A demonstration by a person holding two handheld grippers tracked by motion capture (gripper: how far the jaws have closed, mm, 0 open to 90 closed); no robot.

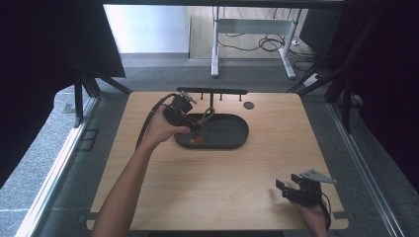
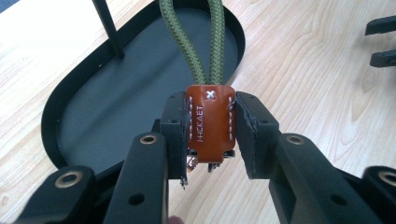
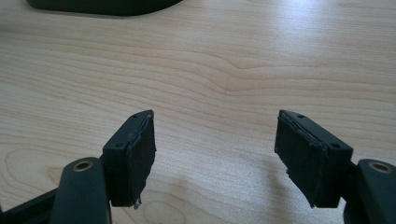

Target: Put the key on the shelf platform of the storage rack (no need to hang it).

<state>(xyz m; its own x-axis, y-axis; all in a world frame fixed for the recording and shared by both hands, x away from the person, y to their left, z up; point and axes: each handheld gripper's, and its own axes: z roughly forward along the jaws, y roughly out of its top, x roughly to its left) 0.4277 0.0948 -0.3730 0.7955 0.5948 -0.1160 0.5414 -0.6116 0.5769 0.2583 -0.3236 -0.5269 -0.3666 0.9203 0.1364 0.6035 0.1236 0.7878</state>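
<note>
My left gripper [image 2: 212, 135] pinching a brown leather tag [image 2: 211, 122] on a green cord loop [image 2: 208, 42] above the black oval tray [image 1: 232, 136], stamped lettering legible up close, hardware beneath hidden, my right gripper [image 3: 215, 154] gaping wide, empty, over bare table [image 3: 224, 70].

Even, soft overhead light on the wooden table [image 1: 212, 182]; dark surrounds in the high view. Faint shadows under the right gripper [image 3: 215, 158] jaws. Mild sheen on wood. Near jaw bases slightly soft.
</note>
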